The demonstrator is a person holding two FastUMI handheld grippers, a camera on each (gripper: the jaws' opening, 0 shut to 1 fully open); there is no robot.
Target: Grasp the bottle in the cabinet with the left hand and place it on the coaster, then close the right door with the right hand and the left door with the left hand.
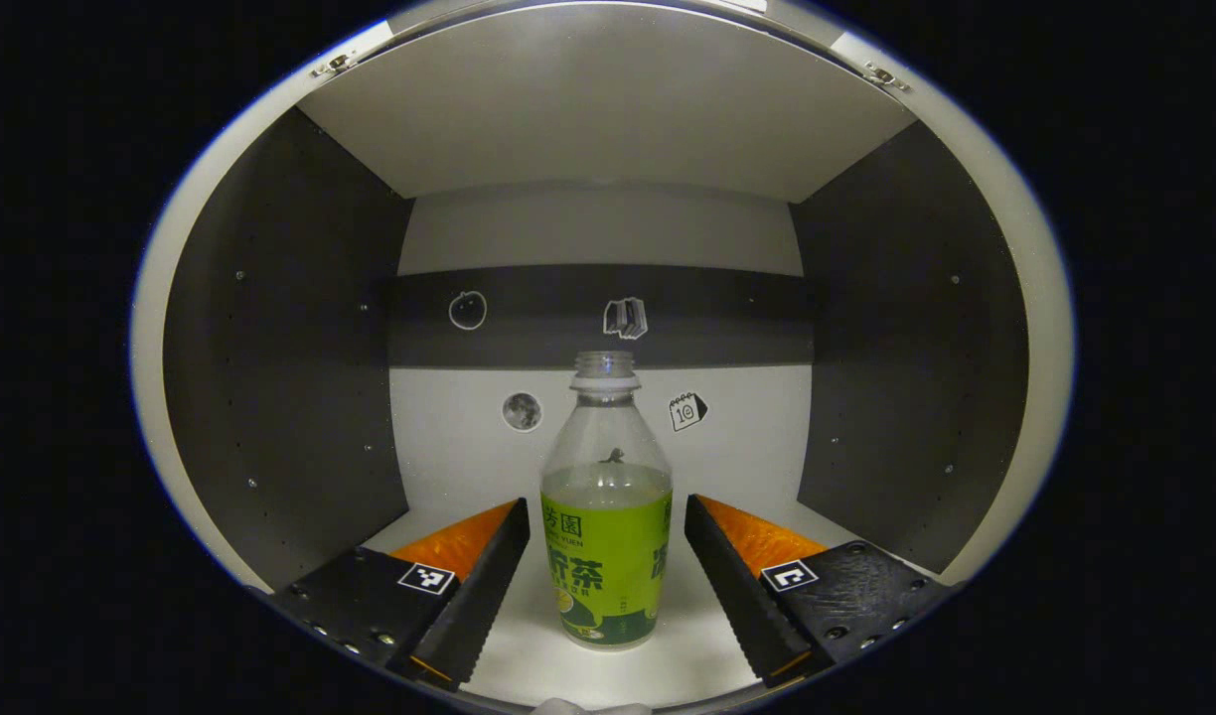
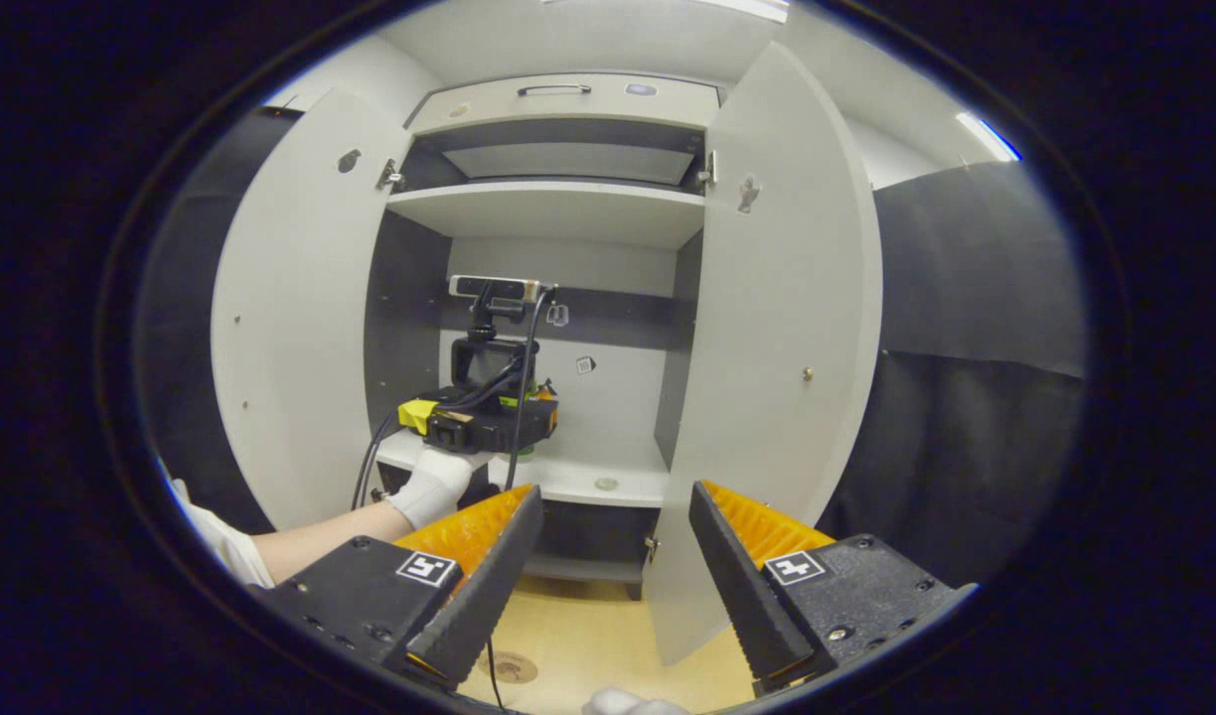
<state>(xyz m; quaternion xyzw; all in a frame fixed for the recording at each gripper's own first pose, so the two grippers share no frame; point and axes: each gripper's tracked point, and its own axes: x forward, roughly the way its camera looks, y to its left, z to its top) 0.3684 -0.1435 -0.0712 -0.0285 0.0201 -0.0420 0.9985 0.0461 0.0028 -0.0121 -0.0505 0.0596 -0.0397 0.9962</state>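
Clear plastic bottle (image 1: 606, 516), no cap, green-yellow label, part full of pale liquid, upright on the cabinet shelf (image 1: 618, 665). Left gripper (image 1: 605, 581) fingers spread wide either side of it, not touching. Right gripper (image 2: 613, 576) fingers wide apart, holding nothing, facing open right door (image 2: 782, 328) and left door (image 2: 295, 298). Coaster (image 2: 510, 667) on wooden surface (image 2: 608, 636) below.

Each hand-held gripper (image 2: 613, 586) has black fingers (image 2: 474, 596) with orange backs, toothed inner edges, screws and a square black-white marker. The hand (image 2: 431, 489) wears a white glove; black cables hang.
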